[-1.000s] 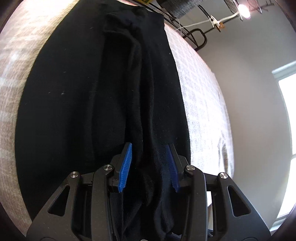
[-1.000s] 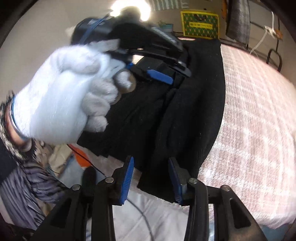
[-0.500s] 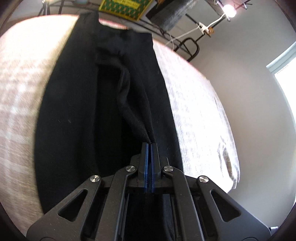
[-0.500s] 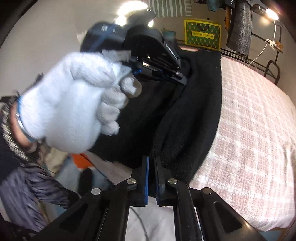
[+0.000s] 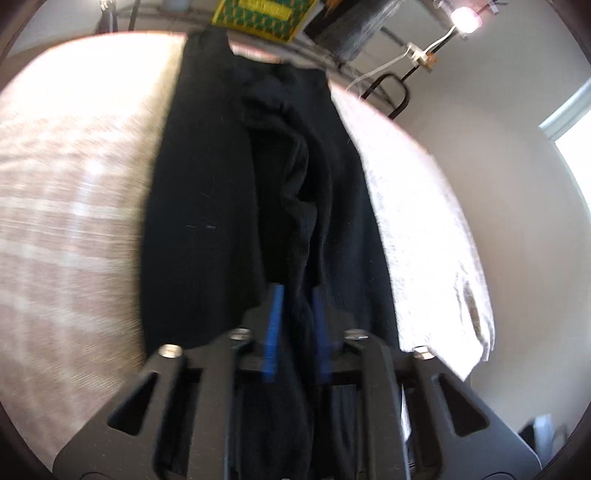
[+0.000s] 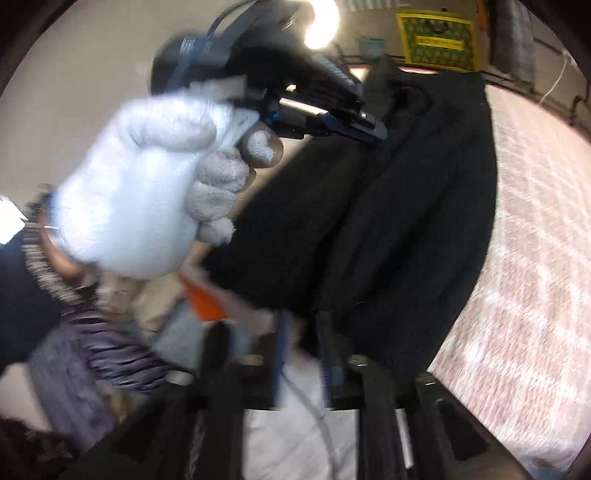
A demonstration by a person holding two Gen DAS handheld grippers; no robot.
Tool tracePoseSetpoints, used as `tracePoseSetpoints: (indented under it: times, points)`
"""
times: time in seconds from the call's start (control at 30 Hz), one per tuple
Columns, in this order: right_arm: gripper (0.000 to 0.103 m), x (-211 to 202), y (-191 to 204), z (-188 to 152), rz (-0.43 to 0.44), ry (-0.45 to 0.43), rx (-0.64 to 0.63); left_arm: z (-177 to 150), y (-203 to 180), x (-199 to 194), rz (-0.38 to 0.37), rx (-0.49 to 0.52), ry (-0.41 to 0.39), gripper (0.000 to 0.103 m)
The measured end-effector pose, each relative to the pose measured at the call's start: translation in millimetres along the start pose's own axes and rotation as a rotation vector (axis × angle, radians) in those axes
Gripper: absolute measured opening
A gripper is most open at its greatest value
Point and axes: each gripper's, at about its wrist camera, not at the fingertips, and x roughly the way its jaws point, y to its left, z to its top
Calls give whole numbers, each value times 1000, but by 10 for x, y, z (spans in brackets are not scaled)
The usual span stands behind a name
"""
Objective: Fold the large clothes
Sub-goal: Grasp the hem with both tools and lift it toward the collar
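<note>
On the checked bed (image 5: 74, 206) by a white wall, one black garment (image 5: 207, 206) lies lengthwise, a fold between the opening left tool (image 5: 297, 295), while the right tool (image 6: 303, 325) opens off its edge.

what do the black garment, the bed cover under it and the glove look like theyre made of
Black garment: probably a soft matte knit, fuzzy surface with lint specks. Bed cover: pale woven or quilted cloth with a faint check pattern; blur leaves the weave open. Glove on the hand holding the left gripper: white knitted cotton, nubbly loops.

Pale checked bedspread (image 5: 66, 229), yellow-green patterned box (image 6: 436, 37), glowing lamp (image 5: 466, 16), window (image 5: 576, 136)
</note>
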Motion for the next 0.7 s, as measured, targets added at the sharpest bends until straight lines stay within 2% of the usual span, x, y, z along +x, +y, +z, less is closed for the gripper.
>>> tracePoseSetpoints:
  times: [0.03, 0.07, 0.13, 0.17, 0.23, 0.3, 0.4, 0.53, 0.6, 0.63, 0.67, 0.7]
  points:
    - [42, -133, -30, -49, 2, -34, 2, -59, 48, -153, 5, 2, -25, 38]
    - [42, -239, -97, -97, -28, -58, 12, -140, 121, -319, 14, -3, -54, 41]
    - [43, -346, -320, -185, -77, -82, 74, -260, 265, -504, 32, -23, -76, 43]
    - [43, -354, -468, -222, -76, -82, 133, -372, 381, -593, 45, -42, -80, 43]
    - [43, -308, -765, -295, -25, -83, 270, -546, 553, -631, 57, -73, -59, 43]
    - [43, -239, -925, -313, 26, -81, 344, -704, 703, -585, 48, -121, -16, 43]
    - [43, -101, -1040, -270, 106, -79, 399, -946, 888, -460, -34, -225, 55, 43]
    - [42, 59, -1032, -200, 142, -77, 408, -1089, 868, -398, -151, -255, 75, 43]
    - [40, 130, -997, -167, 149, -80, 403, -1127, 805, -346, -195, -241, 104, 37]
    - [26, 174, -990, -137, 158, -73, 406, -1148, 748, -305, -201, -211, 125, 21]
    - [14, 238, -982, -118, 170, -54, 413, -1155, 703, -282, -191, -183, 137, 11]
    - [13, 262, -971, -112, 171, -54, 421, -1160, 646, -273, -177, -148, 132, 12]
